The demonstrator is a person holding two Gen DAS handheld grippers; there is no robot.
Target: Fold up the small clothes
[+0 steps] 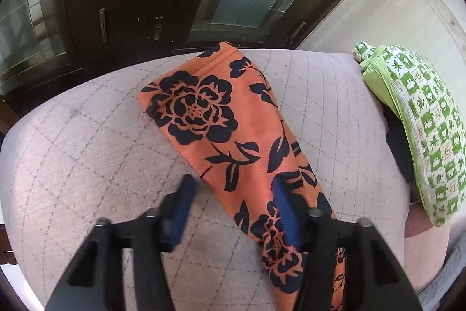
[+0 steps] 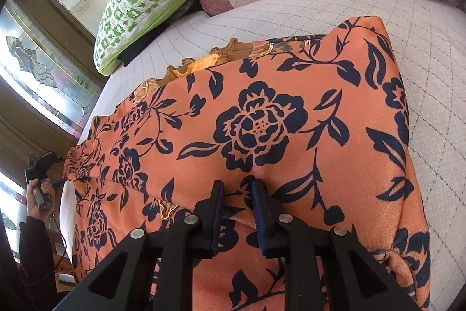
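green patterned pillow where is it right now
The green patterned pillow lies at the right edge of the left wrist view, on the quilted bed by the white wall, apart from the orange floral garment.

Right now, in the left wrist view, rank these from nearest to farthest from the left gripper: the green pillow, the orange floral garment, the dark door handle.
1. orange floral garment: under the left gripper, its right finger over the cloth.
2. green pillow: far right on the bed.
3. dark door handle: upper left, beyond the bed.
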